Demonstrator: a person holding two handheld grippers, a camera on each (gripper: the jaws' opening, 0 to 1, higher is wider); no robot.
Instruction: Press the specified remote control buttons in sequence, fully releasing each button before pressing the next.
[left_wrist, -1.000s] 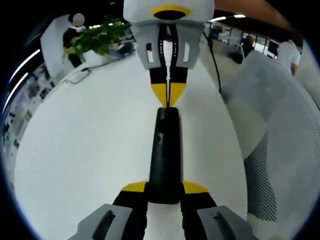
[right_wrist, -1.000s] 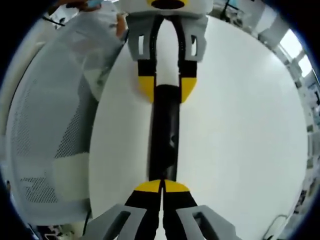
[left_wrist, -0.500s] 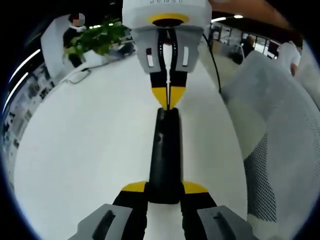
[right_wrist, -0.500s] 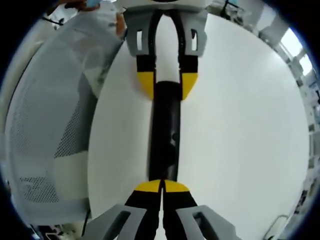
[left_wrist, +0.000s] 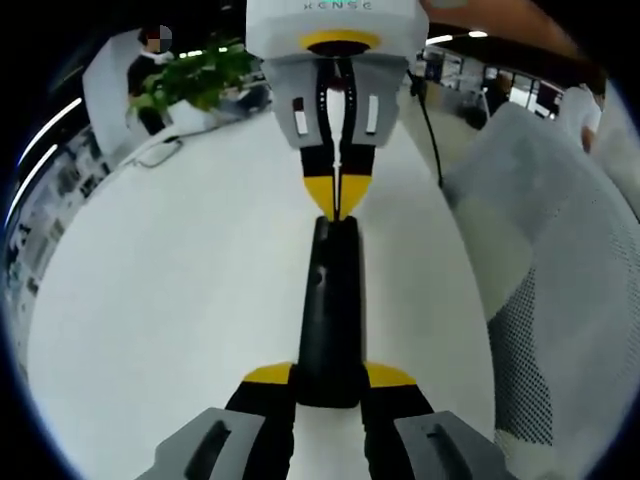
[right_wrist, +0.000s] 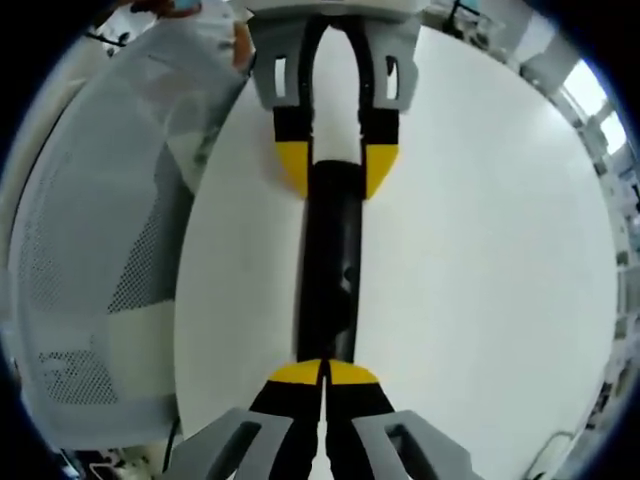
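Note:
A long black remote lies on the white table, seen edge-on with a small button on its side. My left gripper is shut on its near end, one yellow-tipped jaw on each side. In the right gripper view the left gripper holds the remote at the far end. My right gripper is shut, its joined yellow tips touching the remote's other end. From the left gripper view, the right gripper comes down from the top, tips together at the remote's far end.
A white mesh chair stands beside the table, also the chair in the right gripper view. A black cable runs across the far table edge. A green plant and a person are at the back.
The right gripper's body has shifted slightly nearer along the remote's line. Its tips stay at the remote's end, and the left gripper's hold is unchanged.

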